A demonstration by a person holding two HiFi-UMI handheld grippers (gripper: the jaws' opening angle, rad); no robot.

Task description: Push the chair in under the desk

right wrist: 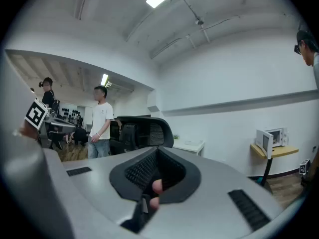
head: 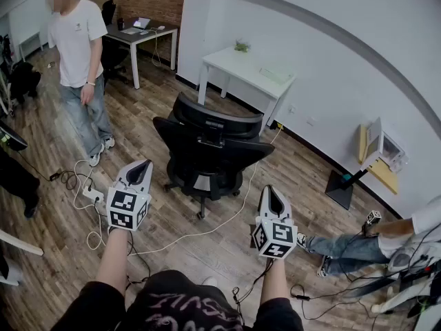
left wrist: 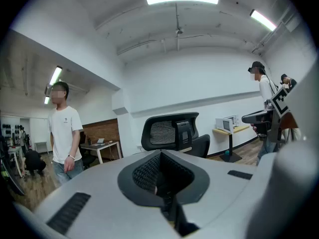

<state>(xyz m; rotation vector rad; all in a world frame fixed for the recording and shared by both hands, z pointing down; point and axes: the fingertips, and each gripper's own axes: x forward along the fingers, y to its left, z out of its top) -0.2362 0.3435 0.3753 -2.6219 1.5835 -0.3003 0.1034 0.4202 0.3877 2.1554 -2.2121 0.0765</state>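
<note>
Fingers (left wrist: 144,172) of both grippers were shut and empty: one left gripper (head: 141,165), one right gripper (head: 270,197). One chair (head: 207,150) stood near the white desk (head: 248,71), apart from it and not under it. Seat hidden behind backrest, base partly covered. Chair upright, backrest's rear toward the grippers, front toward the desk.

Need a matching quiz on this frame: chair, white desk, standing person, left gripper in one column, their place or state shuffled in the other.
1 chair
2 white desk
3 person in white T-shirt
4 left gripper

A just beyond the chair
B jaws shut, nothing between them
C standing, upper left of the head view
D pulled out, not under the desk

Pairs: 1-D, 2-A, 3-C, 4-B
</note>
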